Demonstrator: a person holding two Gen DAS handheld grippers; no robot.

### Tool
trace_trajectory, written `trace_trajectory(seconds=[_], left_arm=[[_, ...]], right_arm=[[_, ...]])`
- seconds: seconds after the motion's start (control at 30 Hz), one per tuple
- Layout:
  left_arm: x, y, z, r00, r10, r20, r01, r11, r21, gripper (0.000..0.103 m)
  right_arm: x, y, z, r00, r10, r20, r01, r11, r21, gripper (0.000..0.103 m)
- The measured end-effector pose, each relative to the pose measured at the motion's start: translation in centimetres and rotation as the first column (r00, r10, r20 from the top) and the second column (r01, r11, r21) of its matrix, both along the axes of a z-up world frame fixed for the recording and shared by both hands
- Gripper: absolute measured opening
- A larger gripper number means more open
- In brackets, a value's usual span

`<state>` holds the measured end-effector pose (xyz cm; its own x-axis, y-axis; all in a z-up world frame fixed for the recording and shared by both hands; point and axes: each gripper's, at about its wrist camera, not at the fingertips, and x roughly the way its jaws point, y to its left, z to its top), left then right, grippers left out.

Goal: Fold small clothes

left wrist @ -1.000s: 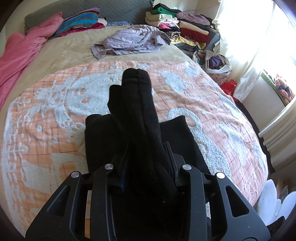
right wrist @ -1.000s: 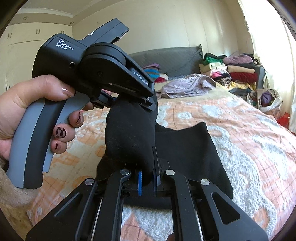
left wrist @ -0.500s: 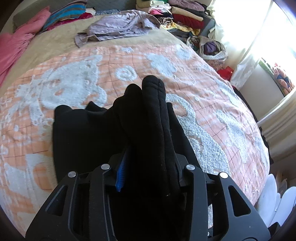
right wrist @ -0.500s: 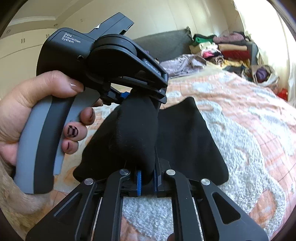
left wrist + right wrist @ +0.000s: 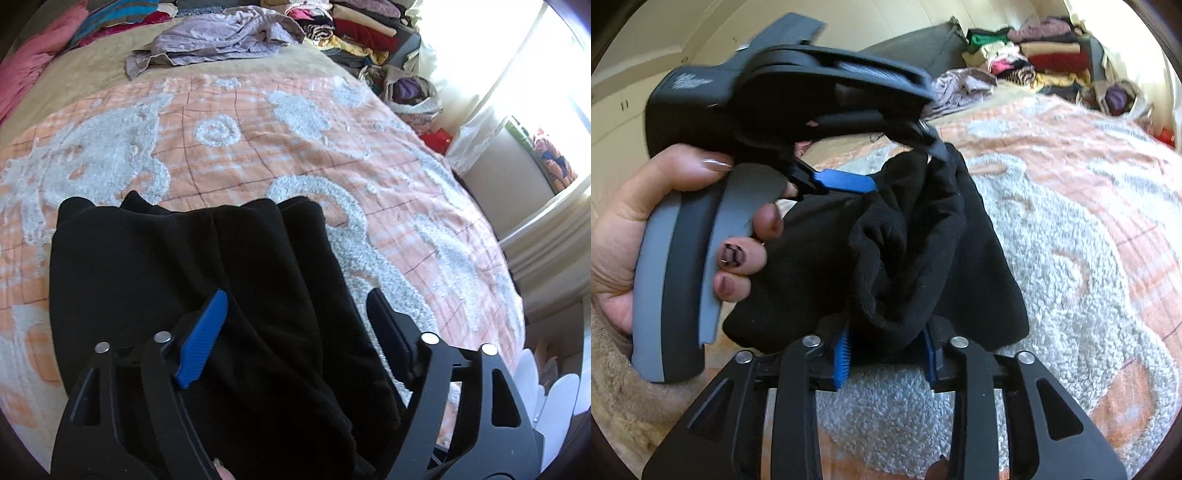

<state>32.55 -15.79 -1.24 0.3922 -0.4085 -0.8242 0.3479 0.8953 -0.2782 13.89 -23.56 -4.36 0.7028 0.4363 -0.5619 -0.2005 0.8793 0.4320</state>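
Observation:
A black garment [image 5: 166,277] lies on the orange-and-white bedspread [image 5: 258,147], folded over itself. In the left wrist view my left gripper [image 5: 295,310] hovers low over its near part. Its jaws are opening wide, and the fold lies loose between the blue pad [image 5: 203,339] and the other finger. In the right wrist view my right gripper [image 5: 886,354] has its jaws opening too. A bunched edge of the black garment [image 5: 923,240] sags between its blue pads, which no longer squeeze it. The left gripper [image 5: 897,166], held by a hand [image 5: 628,229], is just beyond.
A crumpled lilac garment [image 5: 221,40] lies at the far end of the bed. Stacked folded clothes [image 5: 351,22] stand behind it and pink cloth [image 5: 26,66] is at the far left. A bag of clothes [image 5: 413,88] sits off the bed's right edge by the bright curtain.
Both grippers came down with the raised fold of the black garment and laid it on the rest. Both sets of jaws then parted and the fold slumped flat.

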Motion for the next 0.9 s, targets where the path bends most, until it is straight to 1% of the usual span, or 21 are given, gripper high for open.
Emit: trace_trajectory(seconds=[0.03,0.07,0.1,0.13,0.2,0.23,0.3,0.33,0.43,0.57,0.67,0.73,0.77,0.8,0.87,0.9], left_arm=[[-0.2,0.3,0.4,1.0,0.0,0.008,0.0,1.0,-0.017,0.073],[-0.4,0.7,0.9,1.0,0.001,0.019,-0.001,1.0,-0.03,0.073],[-0.7,1.6,1.6,0.999,0.007,0.042,-0.006,0.999,-0.044,0.074],[-0.9,2.1,2.0,0.998,0.018,0.056,-0.015,0.999,-0.049,0.074],[-1.3,4.4,3.0,0.994,0.058,0.091,-0.053,0.997,-0.065,0.074],[-1.5,5.3,3.3,0.992,0.08,0.101,-0.074,0.995,-0.066,0.074],[-1.9,7.6,3.5,0.986,0.119,0.118,-0.113,0.992,-0.059,0.074],[-2.2,8.4,3.4,0.983,0.138,0.124,-0.133,0.99,-0.047,0.074],[-3.0,10.7,2.8,0.975,0.177,0.136,-0.177,0.984,-0.009,0.074],[-4.2,11.9,1.2,0.976,0.177,0.128,-0.182,0.983,0.027,0.074],[-4.9,12.3,-0.1,0.979,0.174,0.107,-0.179,0.983,0.042,0.074],[-5.2,12.2,-0.8,0.981,0.166,0.097,-0.172,0.984,0.048,0.074],[-5.3,12.1,-1.0,0.981,0.166,0.098,-0.171,0.984,0.048,0.074],[-5.4,12.0,-1.2,0.982,0.162,0.096,-0.167,0.985,0.046,0.074],[-5.4,12.0,-1.3,0.982,0.164,0.095,-0.169,0.985,0.043,0.074],[-5.5,11.9,-1.2,0.982,0.164,0.09,-0.167,0.985,0.035,0.074]], right_arm=[[0.1,-0.3,-0.1,1.0,0.013,-0.012,-0.013,1.0,0.02,0.038],[0.2,-0.6,-0.1,0.999,0.026,-0.021,-0.025,0.999,0.043,0.043],[0.3,-1.0,0.0,0.999,0.042,-0.03,-0.04,0.997,0.069,0.052],[0.4,-1.3,0.1,0.998,0.052,-0.036,-0.049,0.994,0.093,0.057],[1.1,-1.9,0.6,0.995,0.087,-0.056,-0.078,0.986,0.144,0.074],[1.7,-2.0,0.8,0.992,0.105,-0.07,-0.092,0.982,0.164,0.078],[3.0,-2.3,1.4,0.987,0.138,-0.078,-0.12,0.973,0.198,0.079],[4.0,-2.4,1.7,0.982,0.161,-0.095,-0.137,0.967,0.213,0.079],[7.2,-2.5,2.0,0.974,0.171,-0.146,-0.138,0.968,0.209,0.079],[10.7,-2.4,1.8,0.966,0.161,-0.202,-0.129,0.978,0.163,0.079],[13.0,-2.2,1.4,0.96,0.168,-0.222,-0.131,0.976,0.172,0.079],[14.2,-2.1,1.5,0.961,0.18,-0.212,-0.142,0.973,0.182,0.072],[14.4,-2.0,1.4,0.962,0.173,-0.21,-0.139,0.976,0.167,0.054],[14.5,-1.8,1.4,0.963,0.177,-0.204,-0.149,0.978,0.148,0.023],[14.4,-1.5,1.7,0.968,0.186,-0.17,-0.166,0.978,0.123,0.019],[14.2,-1.5,2.5,0.971,0.195,-0.14,-0.182,0.978,0.105,0.019]])
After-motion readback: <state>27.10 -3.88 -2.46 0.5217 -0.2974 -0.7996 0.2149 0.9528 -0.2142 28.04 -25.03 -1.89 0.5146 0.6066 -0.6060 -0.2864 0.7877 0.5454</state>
